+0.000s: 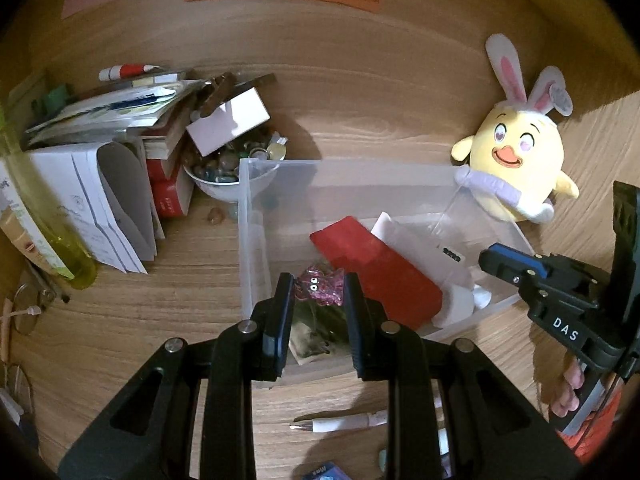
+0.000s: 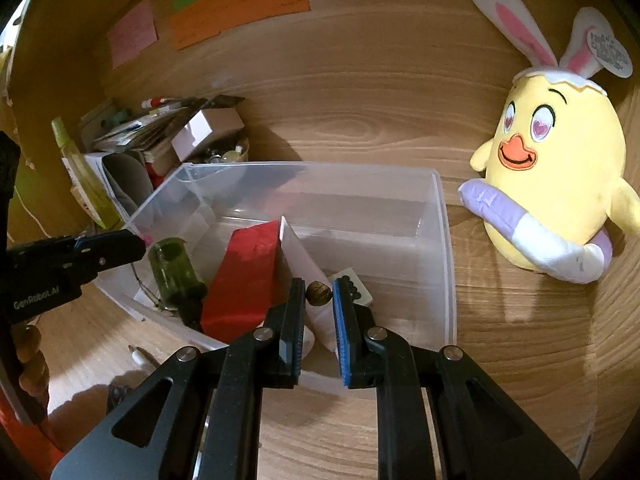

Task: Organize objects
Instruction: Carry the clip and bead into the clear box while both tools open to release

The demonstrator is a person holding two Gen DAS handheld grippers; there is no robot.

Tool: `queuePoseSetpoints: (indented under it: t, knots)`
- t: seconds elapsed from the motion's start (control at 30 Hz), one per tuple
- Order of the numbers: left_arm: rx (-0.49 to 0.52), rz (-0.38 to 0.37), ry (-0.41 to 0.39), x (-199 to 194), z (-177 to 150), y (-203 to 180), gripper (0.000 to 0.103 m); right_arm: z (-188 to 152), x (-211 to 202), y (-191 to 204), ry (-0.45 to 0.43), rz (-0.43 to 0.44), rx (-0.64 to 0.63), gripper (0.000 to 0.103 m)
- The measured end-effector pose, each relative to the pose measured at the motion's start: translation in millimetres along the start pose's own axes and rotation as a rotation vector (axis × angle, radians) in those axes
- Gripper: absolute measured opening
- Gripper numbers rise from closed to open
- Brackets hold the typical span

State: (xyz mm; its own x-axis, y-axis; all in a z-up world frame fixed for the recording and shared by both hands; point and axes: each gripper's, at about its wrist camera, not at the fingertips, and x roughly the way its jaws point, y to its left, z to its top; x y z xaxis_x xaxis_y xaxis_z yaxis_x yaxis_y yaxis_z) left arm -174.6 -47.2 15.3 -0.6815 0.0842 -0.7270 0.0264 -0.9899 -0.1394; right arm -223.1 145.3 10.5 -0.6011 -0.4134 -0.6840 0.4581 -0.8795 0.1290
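Left gripper (image 1: 319,286) clamped on a small pink sparkly trinket with googly eyes (image 1: 320,289), pinched at the very fingertips and poised above the near left corner of a clear plastic bin (image 1: 248,216). Right gripper (image 2: 319,291) closed narrow on a small brown nut-like ball (image 2: 319,293), likewise at the fingertips, over the near side of the same bin. Directly below and beyond the left fingertips, inside the bin: a dark green glass bottle (image 2: 178,270) lying on its side. Just right of that claw, a flat red box (image 1: 376,268) leaning against a white card or packet (image 1: 416,240); from the right claw's view, both just left of and beyond its tips, with a small card of black dots (image 2: 352,284) just to the right. Further ahead of both claws, bare bin floor. Off to the right, outside the bin, a yellow plush chick with rabbit ears (image 2: 556,172) against the wooden wall. Far left of the left claw: a stack of papers and books (image 1: 108,152), a white bowl of pebbles (image 1: 224,176) touching the bin's far left corner, a yellow-green bottle (image 1: 44,216). Behind the left claw, on the wooden desk (image 1: 160,300), a pen (image 1: 340,424). A person's fingers (image 1: 570,392) wrapped on the right gripper's handle.
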Motion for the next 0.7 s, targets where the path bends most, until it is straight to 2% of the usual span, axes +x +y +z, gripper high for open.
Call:
queuePoseSetpoints:
  t: [0.23, 0.33, 0.37, 0.6, 0.7]
  knots:
    - [0.043, 0.018, -0.003, 3, 2, -10, 0.024, 0, 1, 1, 0.006, -0.004, -0.002, 0.013]
    - [0.047, 0.016, 0.002, 4, 2, -12, 0.027, 0, 1, 3, 0.011, -0.002, -0.007, 0.026]
    - [0.047, 0.018, 0.001, 4, 2, -12, 0.028, 0, 1, 4, 0.009, -0.002, -0.007, 0.034]
    - [0.055, 0.023, -0.039, -11, 2, -15, 0.053, 2, -15, 9, -0.032, -0.008, -0.018, 0.058]
    - [0.065, 0.029, -0.07, -24, 0, -18, 0.062, 3, -25, 13, -0.054, -0.019, -0.025, 0.061]
